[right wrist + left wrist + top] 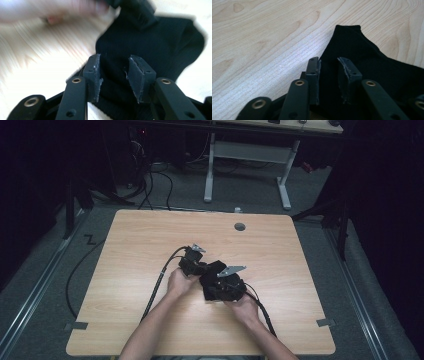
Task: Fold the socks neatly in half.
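Scene: I'm looking down on a wooden table (150, 270) with both grippers meeting near its middle.
Black cloth: I'm seeing a black cloth (216, 280) lying on the tabletop, bunched between the two grippers.
Left gripper: I'm watching the left gripper (329, 75) hanging over the cloth's edge, its jaws standing apart with cloth lying in the gap; nothing is pinched.
Right gripper: the right gripper (113, 75) is sitting over the ribbed cloth, jaws parted, fabric between the pads, not clamped.
Hands: the left hand (179, 282) and right hand (245, 307) are gripping the tools, cables trailing back.
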`<state>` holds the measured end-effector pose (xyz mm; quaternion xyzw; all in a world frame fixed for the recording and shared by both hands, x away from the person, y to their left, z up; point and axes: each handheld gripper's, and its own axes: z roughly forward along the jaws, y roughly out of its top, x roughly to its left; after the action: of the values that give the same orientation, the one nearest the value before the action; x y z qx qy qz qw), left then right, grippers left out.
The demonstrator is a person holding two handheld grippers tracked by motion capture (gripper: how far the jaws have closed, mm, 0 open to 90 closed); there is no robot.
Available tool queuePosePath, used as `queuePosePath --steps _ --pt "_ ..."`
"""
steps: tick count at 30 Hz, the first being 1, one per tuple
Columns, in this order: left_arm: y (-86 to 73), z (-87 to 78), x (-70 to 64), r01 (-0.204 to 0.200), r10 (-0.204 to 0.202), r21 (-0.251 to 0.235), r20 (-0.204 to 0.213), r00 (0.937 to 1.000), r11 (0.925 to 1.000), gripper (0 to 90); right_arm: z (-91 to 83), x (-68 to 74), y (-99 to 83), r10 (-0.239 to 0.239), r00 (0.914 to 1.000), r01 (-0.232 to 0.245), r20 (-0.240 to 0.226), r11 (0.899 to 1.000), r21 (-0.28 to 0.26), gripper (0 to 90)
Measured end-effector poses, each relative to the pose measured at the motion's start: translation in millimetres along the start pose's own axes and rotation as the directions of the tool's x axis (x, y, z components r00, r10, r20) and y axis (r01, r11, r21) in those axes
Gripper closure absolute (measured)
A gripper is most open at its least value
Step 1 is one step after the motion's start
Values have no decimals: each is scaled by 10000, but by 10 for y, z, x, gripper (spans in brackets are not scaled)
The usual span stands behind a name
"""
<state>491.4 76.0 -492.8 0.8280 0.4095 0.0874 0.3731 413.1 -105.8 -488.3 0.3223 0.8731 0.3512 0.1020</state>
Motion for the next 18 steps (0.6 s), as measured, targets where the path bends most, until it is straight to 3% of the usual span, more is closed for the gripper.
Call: queuePosePath --steps 5,11,18 --pt "14 3 60 621 -622 22 391 9973 9981 775 0 -11 -3 177 9996 -175 -203 9998 95 568" --pt "44 -37 77 619 -606 -227 557 9966 9978 840 10 2 -5 76 9999 -75 -131 9999 105 566" --pt "62 -156 96 892 -789 -832 1196 9897 9925 851 14 13 -4 14 10000 -14 -66 9999 113 564"
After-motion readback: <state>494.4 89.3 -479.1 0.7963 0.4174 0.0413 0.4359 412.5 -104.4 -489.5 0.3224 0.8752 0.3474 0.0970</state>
